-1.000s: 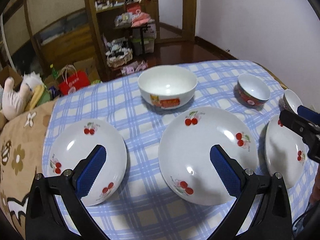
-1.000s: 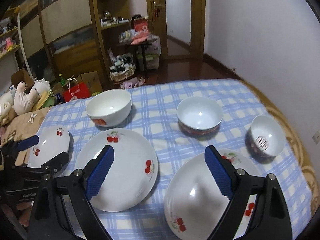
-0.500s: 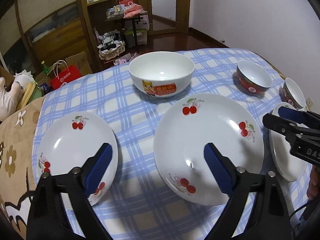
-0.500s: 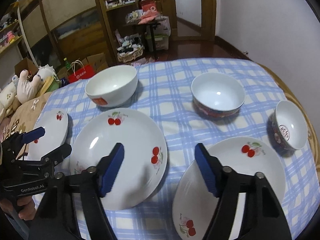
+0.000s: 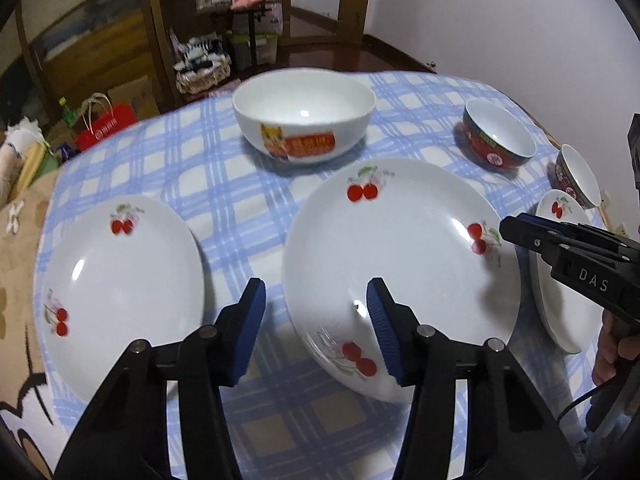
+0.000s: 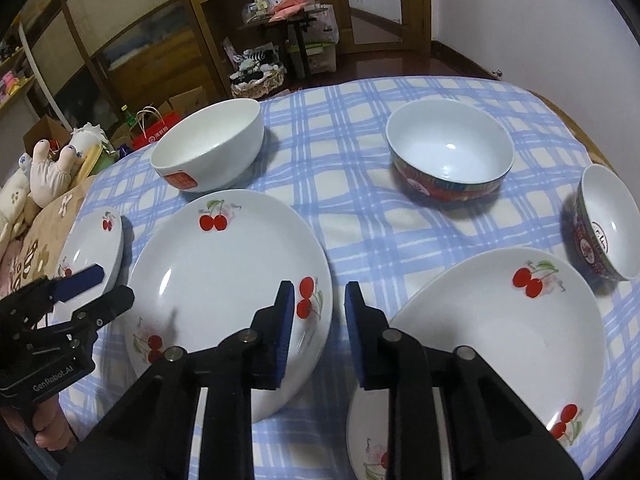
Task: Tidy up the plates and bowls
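Both tongs came down lower and were closing, with nothing between them. Left tongs (image 5: 316, 312) hung over the middle plate's (image 5: 400, 248) near-left rim. Right tongs (image 6: 320, 312) hung between that plate and the right plate (image 6: 520, 320). Next, each needed a rim to pinch.

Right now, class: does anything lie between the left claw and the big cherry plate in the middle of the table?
Nothing visible does. The left claw hangs over the near left rim of the big cherry plate, its jaws closing with only bare tablecloth and the rim between them.
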`<state>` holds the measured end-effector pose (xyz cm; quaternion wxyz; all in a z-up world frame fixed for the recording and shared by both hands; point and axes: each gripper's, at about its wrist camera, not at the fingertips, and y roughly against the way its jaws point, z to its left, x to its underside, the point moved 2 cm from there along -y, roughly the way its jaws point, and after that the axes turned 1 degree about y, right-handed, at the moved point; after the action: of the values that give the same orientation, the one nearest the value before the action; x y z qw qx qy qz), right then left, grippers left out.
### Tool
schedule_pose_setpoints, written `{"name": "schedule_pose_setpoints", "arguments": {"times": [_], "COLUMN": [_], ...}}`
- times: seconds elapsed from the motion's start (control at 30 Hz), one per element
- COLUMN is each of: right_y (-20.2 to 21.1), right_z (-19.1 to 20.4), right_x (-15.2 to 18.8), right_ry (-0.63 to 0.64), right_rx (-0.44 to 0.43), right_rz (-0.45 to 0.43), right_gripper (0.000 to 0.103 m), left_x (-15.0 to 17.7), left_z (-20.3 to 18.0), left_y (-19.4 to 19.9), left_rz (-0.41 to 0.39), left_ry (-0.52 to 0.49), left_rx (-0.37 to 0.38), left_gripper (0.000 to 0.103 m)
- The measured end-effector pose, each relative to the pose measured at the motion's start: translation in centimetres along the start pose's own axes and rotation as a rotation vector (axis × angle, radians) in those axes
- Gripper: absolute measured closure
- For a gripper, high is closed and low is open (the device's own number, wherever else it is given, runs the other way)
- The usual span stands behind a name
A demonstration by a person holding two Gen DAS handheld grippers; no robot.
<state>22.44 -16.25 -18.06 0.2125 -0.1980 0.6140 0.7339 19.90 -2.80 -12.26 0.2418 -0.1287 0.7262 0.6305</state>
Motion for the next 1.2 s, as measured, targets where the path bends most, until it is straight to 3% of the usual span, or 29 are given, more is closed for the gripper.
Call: {"name": "schedule_pose_setpoints", "arguments": {"times": [0.27,0.47,0.6,0.8,1.2], "right_y": [-0.4,-0.9,-1.1,-1.8,-2.9], "right_z": [0.0,0.2,0.6,0.3,0.2], "right_x": [0.0,-0.2,-0.2,0.1,0.9], "right_ry": [0.012,-0.003,0.023,0.018,0.015], "right_rx": [0.001,-0.011,0.009,0.018,0.021], "right_rz": [-0.006,0.004,0.005,0.030,0.061], "right_gripper": [0.077,0.077,0.077,0.084,0.088], "left_x": [0.4,0.2,0.5,0.5,0.4], "left_z": [1.2,1.2,1.2,1.8,2.5], "left_y": [-1.4,-2.0,-2.7,-3.4,-4.0], "left_rz": [0.055,0.060,0.085,0.100,0.083], "left_ry": [0.104,0.111,0.114,0.146,0.173], "left_rx": [0.054,0.060,0.053,0.049,0.082], "left_gripper": [0.053,0.062,0.074,0.087,0.085]}}
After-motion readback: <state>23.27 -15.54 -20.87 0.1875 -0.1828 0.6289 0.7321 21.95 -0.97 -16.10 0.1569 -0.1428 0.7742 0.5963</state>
